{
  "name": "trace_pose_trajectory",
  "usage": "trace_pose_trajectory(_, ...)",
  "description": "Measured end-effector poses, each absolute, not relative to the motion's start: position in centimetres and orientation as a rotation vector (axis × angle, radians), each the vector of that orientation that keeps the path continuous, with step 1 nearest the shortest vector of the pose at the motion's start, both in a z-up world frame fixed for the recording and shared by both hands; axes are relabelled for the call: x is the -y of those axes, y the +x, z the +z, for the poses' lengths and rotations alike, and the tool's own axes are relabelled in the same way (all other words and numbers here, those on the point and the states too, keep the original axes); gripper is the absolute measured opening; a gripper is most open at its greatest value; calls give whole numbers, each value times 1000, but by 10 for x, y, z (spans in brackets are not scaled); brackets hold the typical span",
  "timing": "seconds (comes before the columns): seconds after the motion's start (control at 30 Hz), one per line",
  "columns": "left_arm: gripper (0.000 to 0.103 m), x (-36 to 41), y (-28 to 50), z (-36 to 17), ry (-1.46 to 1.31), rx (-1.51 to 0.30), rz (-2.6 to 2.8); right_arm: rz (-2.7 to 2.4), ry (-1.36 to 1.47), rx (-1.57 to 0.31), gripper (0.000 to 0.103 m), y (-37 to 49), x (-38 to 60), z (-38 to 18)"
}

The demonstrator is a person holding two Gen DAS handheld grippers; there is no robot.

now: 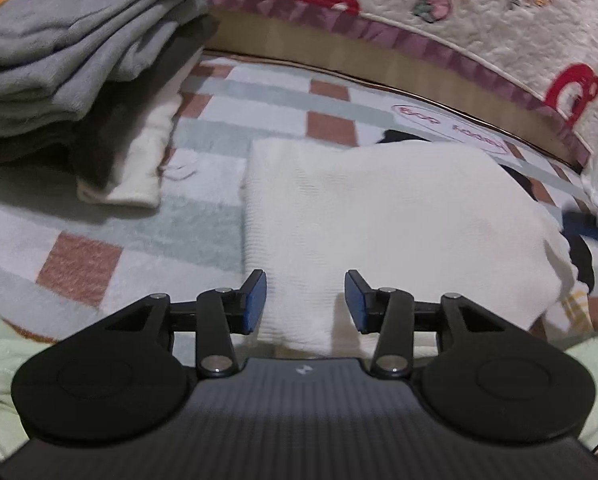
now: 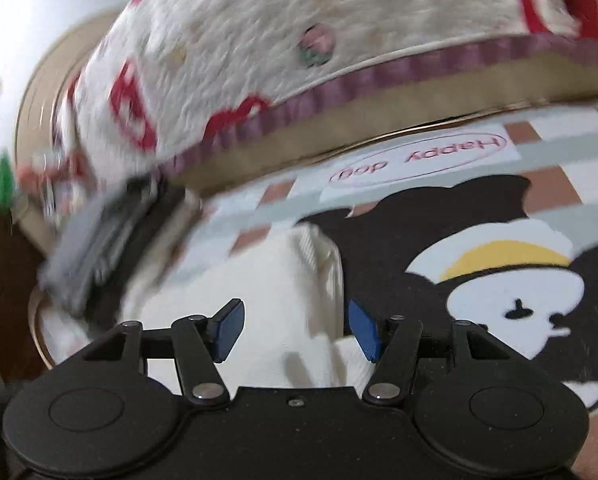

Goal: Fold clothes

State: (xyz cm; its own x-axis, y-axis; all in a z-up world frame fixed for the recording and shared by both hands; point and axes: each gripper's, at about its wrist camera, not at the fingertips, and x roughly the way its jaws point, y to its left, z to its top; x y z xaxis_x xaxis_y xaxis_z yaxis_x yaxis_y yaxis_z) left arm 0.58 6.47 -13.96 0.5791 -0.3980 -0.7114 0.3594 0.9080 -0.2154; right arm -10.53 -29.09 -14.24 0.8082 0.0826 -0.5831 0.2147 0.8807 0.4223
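A folded white knit garment (image 1: 399, 216) lies flat on the checked rug, its near edge reaching between the blue pads of my left gripper (image 1: 306, 300). Those pads stand apart and do not press the cloth, so the left gripper is open. In the right wrist view the same white garment (image 2: 283, 300) shows its folded end, lying under my right gripper (image 2: 296, 330). That gripper is open too, with a wide gap between its blue pads and nothing pinched. The right view is motion-blurred.
A stack of folded grey clothes (image 1: 71, 60) with a white piece underneath sits at the left. A bed edge with a white and red quilt (image 1: 439, 12) runs along the back. The rug (image 2: 499, 288) carries a black and white cartoon dog and a "Happy dog" label (image 2: 419, 158).
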Motion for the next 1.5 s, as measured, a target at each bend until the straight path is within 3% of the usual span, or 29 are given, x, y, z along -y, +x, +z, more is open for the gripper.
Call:
trace_pose_trajectory(0.07, 55, -74, 12, -144, -102, -900, -392, -118, 532, -697, 63, -111, 292, -152)
trace_pose_trajectory(0.17, 56, -87, 23, -162, -232, -1098, -346, -182, 744, -758, 64, -128, 307, -170)
trace_pose_trajectory(0.27, 56, -99, 23, -168, -393, -1140, -367, -98, 957, -766, 64, -141, 313, -189)
trace_pose_trajectory(0.53, 55, -100, 17, -176, -507, -1165, -352, -3, 1081, -785, 64, -110, 305, -221)
trace_pose_trajectory(0.63, 37, -102, 20, -180, -568, -1173, -361, 10, 1136, -743, 66, -106, 304, -226)
trace_pose_trajectory(0.67, 25, -103, 21, -182, -571, -1173, -350, 14, 1145, -735, 66, -104, 304, -227)
trace_pose_trajectory(0.7, 20, -102, 21, -181, -558, -1165, -341, 12, 1145, -725, 60, -103, 303, -227)
trace_pose_trajectory(0.77, 17, -95, 19, -175, -495, -1135, -337, 10, 1063, -707, 49, -102, 297, -221)
trace_pose_trajectory(0.83, 17, -74, 13, -163, -280, -1081, -349, 32, 949, -654, 45, -101, 289, -204)
trace_pose_trajectory(0.9, 18, -45, 2, -157, -33, -1021, -353, 56, 833, -595, 43, -101, 279, -187)
trace_pose_trajectory(0.97, 19, -34, 0, -156, 10, -1018, -339, 65, 699, -555, 43, -98, 266, -172)
trace_pose_trajectory(1.03, 34, -46, 7, -160, -115, -1067, -322, 60, 671, -562, 43, -96, 264, -171)
trace_pose_trajectory(1.07, 54, -55, 12, -163, -201, -1097, -314, 55, 698, -569, 43, -97, 268, -174)
trace_pose_trajectory(1.1, 60, -65, 17, -167, -290, -1129, -304, 50, 731, -576, 43, -97, 272, -178)
trace_pose_trajectory(1.3, 65, -83, 30, -182, -546, -1158, -363, 63, 851, -567, 43, -97, 281, -188)
trace_pose_trajectory(1.33, 61, -80, 31, -182, -540, -1148, -378, 68, 867, -565, 43, -97, 281, -190)
trace_pose_trajectory(1.37, 25, -76, 30, -181, -519, -1139, -395, 72, 883, -563, 43, -98, 280, -192)
trace_pose_trajectory(1.4, 19, -70, 29, -180, -488, -1134, -415, 73, 900, -563, 43, -98, 281, -194)
trace_pose_trajectory(1.5, 18, -52, 21, -171, -333, -1072, -419, 70, 933, -565, 45, -100, 285, -198)
